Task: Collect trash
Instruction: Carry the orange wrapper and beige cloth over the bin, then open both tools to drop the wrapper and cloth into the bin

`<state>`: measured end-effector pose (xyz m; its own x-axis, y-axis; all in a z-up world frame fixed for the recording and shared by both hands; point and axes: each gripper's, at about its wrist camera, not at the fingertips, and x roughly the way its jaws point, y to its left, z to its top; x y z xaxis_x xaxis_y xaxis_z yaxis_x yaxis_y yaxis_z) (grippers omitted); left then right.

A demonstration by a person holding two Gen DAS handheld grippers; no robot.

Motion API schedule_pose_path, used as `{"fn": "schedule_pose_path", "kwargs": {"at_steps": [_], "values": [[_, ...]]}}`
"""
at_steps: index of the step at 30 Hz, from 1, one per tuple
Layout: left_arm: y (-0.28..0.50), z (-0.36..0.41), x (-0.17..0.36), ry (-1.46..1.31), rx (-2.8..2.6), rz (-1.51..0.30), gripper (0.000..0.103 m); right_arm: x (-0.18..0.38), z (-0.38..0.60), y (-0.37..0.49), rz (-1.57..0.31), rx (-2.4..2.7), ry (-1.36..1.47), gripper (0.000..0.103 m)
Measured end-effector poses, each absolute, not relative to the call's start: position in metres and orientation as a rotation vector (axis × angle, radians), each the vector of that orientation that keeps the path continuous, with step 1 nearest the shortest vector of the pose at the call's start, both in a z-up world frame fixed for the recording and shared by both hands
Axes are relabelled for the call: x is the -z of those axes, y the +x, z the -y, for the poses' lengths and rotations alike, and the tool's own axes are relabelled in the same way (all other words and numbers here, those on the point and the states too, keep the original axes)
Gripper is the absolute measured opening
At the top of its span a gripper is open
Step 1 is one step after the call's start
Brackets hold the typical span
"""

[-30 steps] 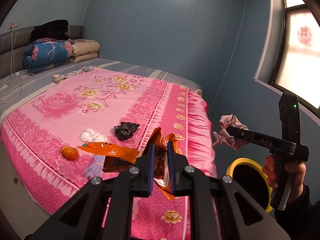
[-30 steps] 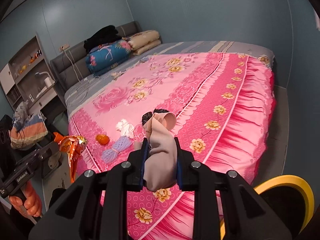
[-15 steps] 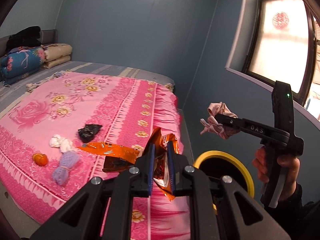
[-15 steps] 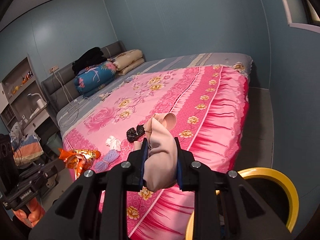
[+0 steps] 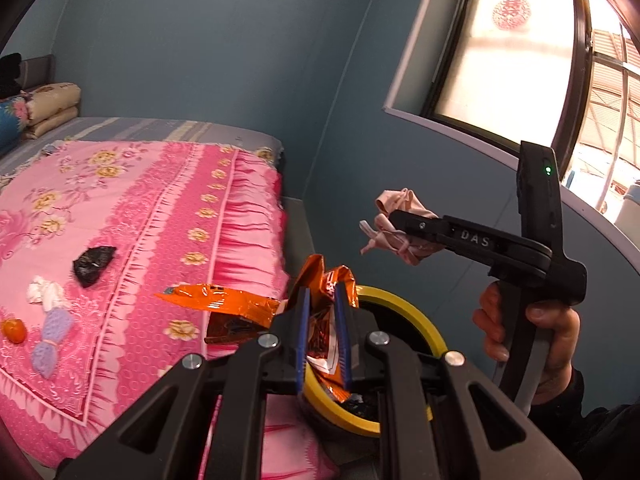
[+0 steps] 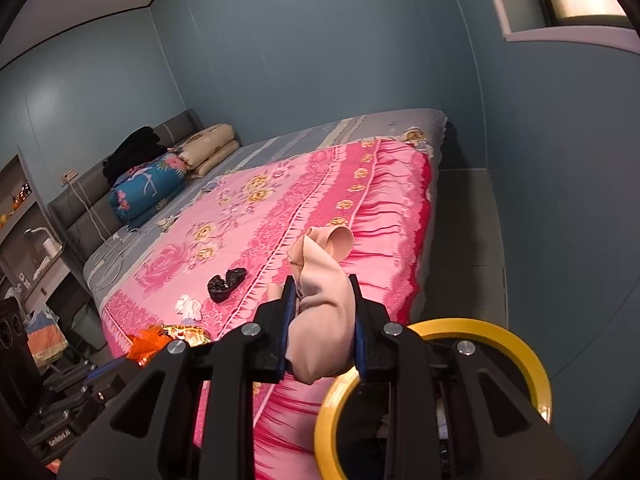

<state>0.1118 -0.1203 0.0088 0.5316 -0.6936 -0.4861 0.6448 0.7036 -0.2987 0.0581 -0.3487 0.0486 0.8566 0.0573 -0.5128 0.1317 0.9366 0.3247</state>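
My left gripper point(image 5: 323, 336) is shut on an orange foil snack wrapper point(image 5: 240, 304) and holds it over the near rim of a yellow-rimmed bin point(image 5: 416, 320) on the floor by the bed. My right gripper point(image 6: 322, 328) is shut on a crumpled pale pink cloth point(image 6: 320, 296), held above the same bin point(image 6: 524, 356); the cloth also shows in the left wrist view point(image 5: 396, 224). On the pink bedspread point(image 5: 132, 216) lie a black crumpled bag point(image 5: 93, 265), a white tissue wad point(image 5: 44, 292), a lilac knitted piece point(image 5: 52, 340) and a small orange fruit point(image 5: 14, 330).
The bed fills the left of both views, with folded quilts and pillows point(image 6: 168, 172) at its head. A blue wall and a window point(image 5: 520, 52) stand behind the bin. Shelves and clutter point(image 6: 32, 320) sit at the far left in the right wrist view.
Both grippers have swung right, away from the bed and toward the bin, each still holding its item. The bin has come into fuller view under them.
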Motion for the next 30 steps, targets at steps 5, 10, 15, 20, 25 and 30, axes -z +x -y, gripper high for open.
{"fn": "schedule_pose_path", "kwargs": {"at_steps": [5,10,15,20,25,30], "values": [[0.11,0.147,0.001,-0.056,0.847,-0.657,0.011,-0.038,0.376,0.049,-0.559,0.098,0.406,0.024],[0.114,0.17,0.014,-0.071,0.88,-0.717,0.011,-0.025,0.399,0.049,-0.57,0.128,0.46,0.024],[0.121,0.185,0.027,-0.083,0.888,-0.768,0.012,-0.014,0.414,0.047,-0.574,0.133,0.499,0.025],[0.123,0.201,0.038,-0.079,0.905,-0.814,0.012,-0.01,0.424,0.043,-0.56,0.161,0.521,0.027],[0.118,0.209,0.04,-0.062,0.918,-0.811,0.012,-0.006,0.431,0.043,-0.558,0.187,0.548,0.033],[0.119,0.201,0.04,-0.083,0.891,-0.806,0.047,-0.004,0.441,0.039,-0.545,0.237,0.577,0.038]]}}
